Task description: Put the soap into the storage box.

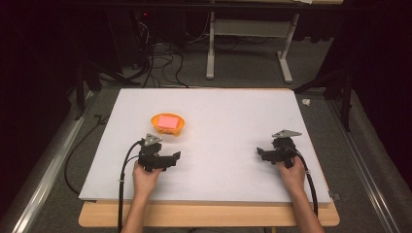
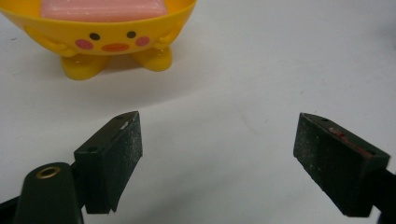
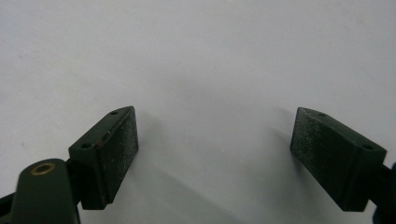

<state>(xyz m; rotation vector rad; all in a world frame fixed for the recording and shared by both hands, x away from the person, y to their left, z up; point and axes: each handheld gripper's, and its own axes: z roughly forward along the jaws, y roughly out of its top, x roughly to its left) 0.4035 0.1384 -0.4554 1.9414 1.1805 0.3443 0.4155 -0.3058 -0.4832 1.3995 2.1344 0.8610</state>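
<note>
A small yellow-orange bowl [image 1: 168, 124] shaped like a chick, with a painted face and little feet, stands on the white board [image 1: 223, 121] left of centre. A pink block [image 1: 168, 121] lies inside it. The left gripper view shows the same bowl [image 2: 107, 39] close ahead at upper left with the pink block [image 2: 102, 9] in it. My left gripper [image 1: 176, 156] rests on the board just below the bowl, open and empty, its jaws wide apart [image 2: 219, 158]. My right gripper [image 1: 259, 152] rests at the board's right side, also open and empty [image 3: 215, 154].
The white board lies on a wooden table [image 1: 209, 216] whose front edge shows below it. Cables [image 1: 160, 63] and a white table frame [image 1: 248, 43] stand on the grey floor beyond. Metal rails [image 1: 53, 160] run along both sides.
</note>
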